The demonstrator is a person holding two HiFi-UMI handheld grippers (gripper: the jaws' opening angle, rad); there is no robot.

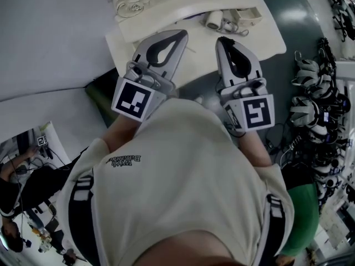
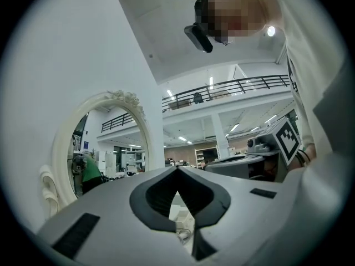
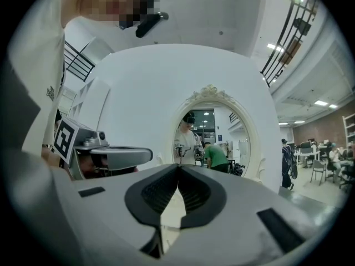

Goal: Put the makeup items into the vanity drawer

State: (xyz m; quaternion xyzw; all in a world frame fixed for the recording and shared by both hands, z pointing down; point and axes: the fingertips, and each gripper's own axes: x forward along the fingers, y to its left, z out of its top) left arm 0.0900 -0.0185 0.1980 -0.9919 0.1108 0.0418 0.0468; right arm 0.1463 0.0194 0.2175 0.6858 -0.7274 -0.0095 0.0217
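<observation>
**Left gripper** (image 1: pixel 181 34): 1 unit, held over the near part of the white vanity top (image 1: pixel 266 37). The jaws are pressed together at the tips, with nothing clamped between them.

**Right gripper** (image 1: pixel 224 39): 1 unit, held just to the right of the left one. The jaws are likewise closed and empty.

**Makeup items:** a small white cylinder (image 1: pixel 213 20) and a pale boxy item (image 1: pixel 247 16) are laid side by side at the far edge of the top. They are beyond the right gripper and untouched by either.

**Oval mirror** (image 3: pixel 213 137): 1 unit, set in an ornate white frame at the far side.

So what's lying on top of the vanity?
Small pale items sit near the mirror base. The left gripper and right gripper, both shut, cover part of the vanity top.
</observation>
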